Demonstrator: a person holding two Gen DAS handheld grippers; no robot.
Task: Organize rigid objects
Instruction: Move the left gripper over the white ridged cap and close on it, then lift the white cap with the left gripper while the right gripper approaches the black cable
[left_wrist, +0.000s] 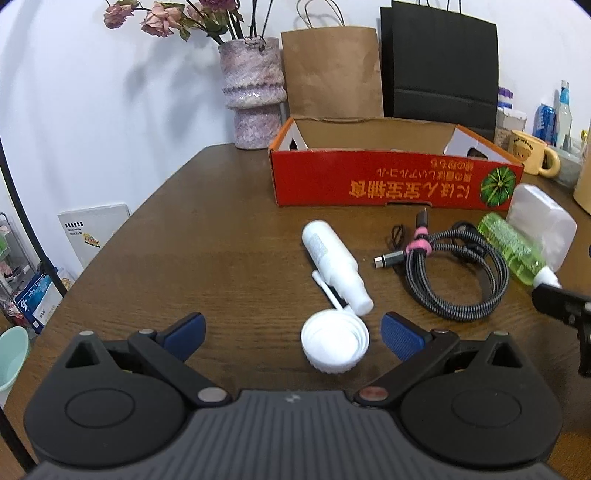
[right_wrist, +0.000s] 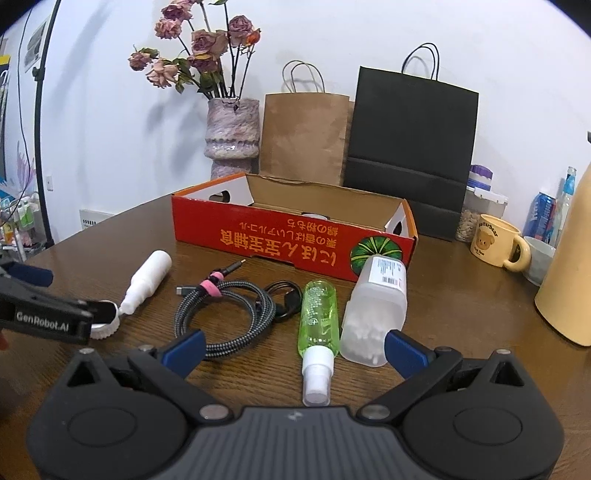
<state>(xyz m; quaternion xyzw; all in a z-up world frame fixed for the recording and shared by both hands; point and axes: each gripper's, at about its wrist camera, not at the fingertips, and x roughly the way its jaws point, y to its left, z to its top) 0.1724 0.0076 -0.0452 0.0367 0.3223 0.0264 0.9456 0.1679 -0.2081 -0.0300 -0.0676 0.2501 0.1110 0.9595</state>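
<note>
A red cardboard box (left_wrist: 388, 177) (right_wrist: 280, 243) stands open on the brown table. In front of it lie a white bottle (left_wrist: 334, 260) (right_wrist: 147, 280), a white round lid (left_wrist: 334, 345) (right_wrist: 105, 321), a coiled braided cable (left_wrist: 454, 273) (right_wrist: 229, 306), a green spray bottle (left_wrist: 513, 247) (right_wrist: 317, 321) and a clear plastic container (left_wrist: 543, 218) (right_wrist: 376, 310). My left gripper (left_wrist: 293, 332) is open, the lid between its fingers. My right gripper (right_wrist: 295, 349) is open around the green spray bottle and the container's end.
A vase of dried flowers (right_wrist: 231, 133), a brown paper bag (right_wrist: 304, 136) and a black paper bag (right_wrist: 412, 155) stand behind the box. A yellow bear mug (right_wrist: 496, 245), a tall tan jug (right_wrist: 569, 273), jars and bottles stand at the right.
</note>
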